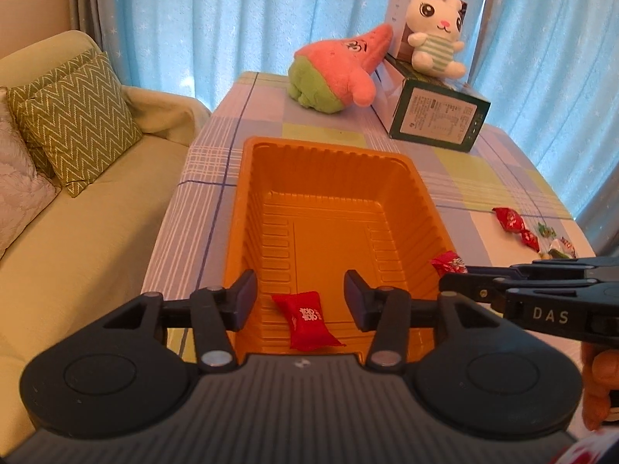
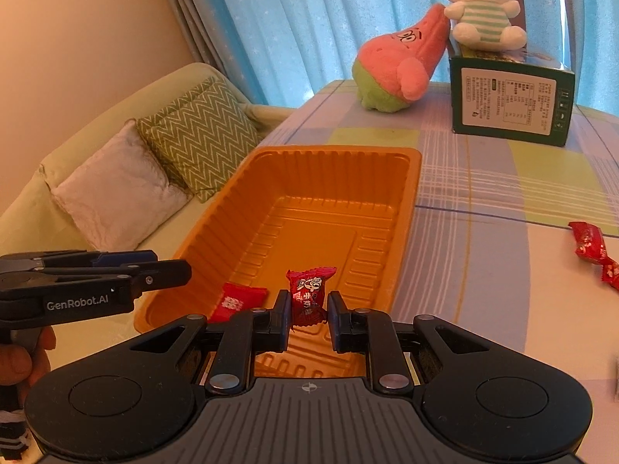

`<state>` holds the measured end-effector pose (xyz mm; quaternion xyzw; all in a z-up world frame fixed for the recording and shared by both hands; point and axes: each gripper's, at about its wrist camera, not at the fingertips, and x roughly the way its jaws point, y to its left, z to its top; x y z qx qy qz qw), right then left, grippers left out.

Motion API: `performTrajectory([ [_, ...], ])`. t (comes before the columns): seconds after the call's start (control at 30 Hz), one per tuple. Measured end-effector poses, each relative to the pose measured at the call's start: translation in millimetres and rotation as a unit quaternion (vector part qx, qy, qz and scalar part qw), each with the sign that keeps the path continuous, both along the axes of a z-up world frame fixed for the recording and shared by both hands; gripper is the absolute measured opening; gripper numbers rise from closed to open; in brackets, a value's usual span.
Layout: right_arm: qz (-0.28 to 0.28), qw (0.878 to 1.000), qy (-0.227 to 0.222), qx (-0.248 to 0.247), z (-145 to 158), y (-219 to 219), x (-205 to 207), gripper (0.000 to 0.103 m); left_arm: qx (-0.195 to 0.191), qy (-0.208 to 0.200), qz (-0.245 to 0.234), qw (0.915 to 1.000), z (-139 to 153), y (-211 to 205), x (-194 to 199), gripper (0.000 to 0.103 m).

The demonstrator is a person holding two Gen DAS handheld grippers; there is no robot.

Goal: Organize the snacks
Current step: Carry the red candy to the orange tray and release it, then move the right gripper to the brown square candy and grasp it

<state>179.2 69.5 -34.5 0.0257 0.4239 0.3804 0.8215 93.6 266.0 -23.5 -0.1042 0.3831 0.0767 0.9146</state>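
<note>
An orange plastic tray (image 1: 325,147) sits on the checked tablecloth. One red wrapped candy (image 1: 307,319) lies on the tray floor at its near end, below and between the fingers of my left gripper (image 1: 301,294), which is open and touches nothing. The right wrist view shows that candy (image 2: 238,301) beside the left gripper (image 2: 172,265). My right gripper (image 2: 309,305) is shut on a second red candy (image 2: 311,286), held upright over the near right part of the tray (image 2: 340,150). In the left wrist view it enters from the right (image 1: 454,276) with its candy (image 1: 448,263).
Several loose wrapped candies (image 1: 514,222) (image 2: 588,243) lie on the table right of the tray. At the far end stand a pink and green plush (image 1: 336,73), a dark green box (image 1: 437,120) and a white rabbit plush (image 1: 435,34). A sofa with cushions (image 1: 77,116) is on the left.
</note>
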Motion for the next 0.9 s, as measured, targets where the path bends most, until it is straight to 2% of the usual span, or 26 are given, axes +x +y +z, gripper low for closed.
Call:
performTrajectory([
  [0.07,0.003,1.000,0.013,0.006,0.3,2.3,1.6,0.021,-0.001,-0.003,0.003,1.0000,2.8,1.1,-2.9,0.050],
  [0.1,-0.002,1.000,0.013,0.004,0.5,1.9,1.4,0.026,0.000,-0.004,0.005,1.0000,4.2,0.9,-4.5,0.055],
  [0.13,-0.007,1.000,0.010,0.004,1.4,0.4,0.7,0.038,0.000,-0.006,0.006,1.0000,5.2,0.8,-6.5,0.058],
  [0.2,-0.015,1.000,0.005,0.010,5.0,-5.3,-1.9,0.053,-0.004,-0.009,0.010,0.9999,6.7,0.4,-11.4,0.062],
  [0.43,-0.059,0.998,-0.004,0.005,22.2,-43.8,-18.0,0.053,-0.017,-0.022,0.005,0.9996,15.1,-13.9,-26.3,0.069],
  [0.6,-0.115,0.993,-0.012,-0.005,35.6,-85.1,-35.5,0.053,-0.023,-0.030,-0.009,0.9992,26.4,-37.6,-38.2,0.073],
  [0.9,-0.179,0.983,-0.043,-0.019,61.4,-149.3,-73.6,0.053,-0.033,-0.038,-0.040,0.9979,44.6,-89.9,-55.5,0.077],
])
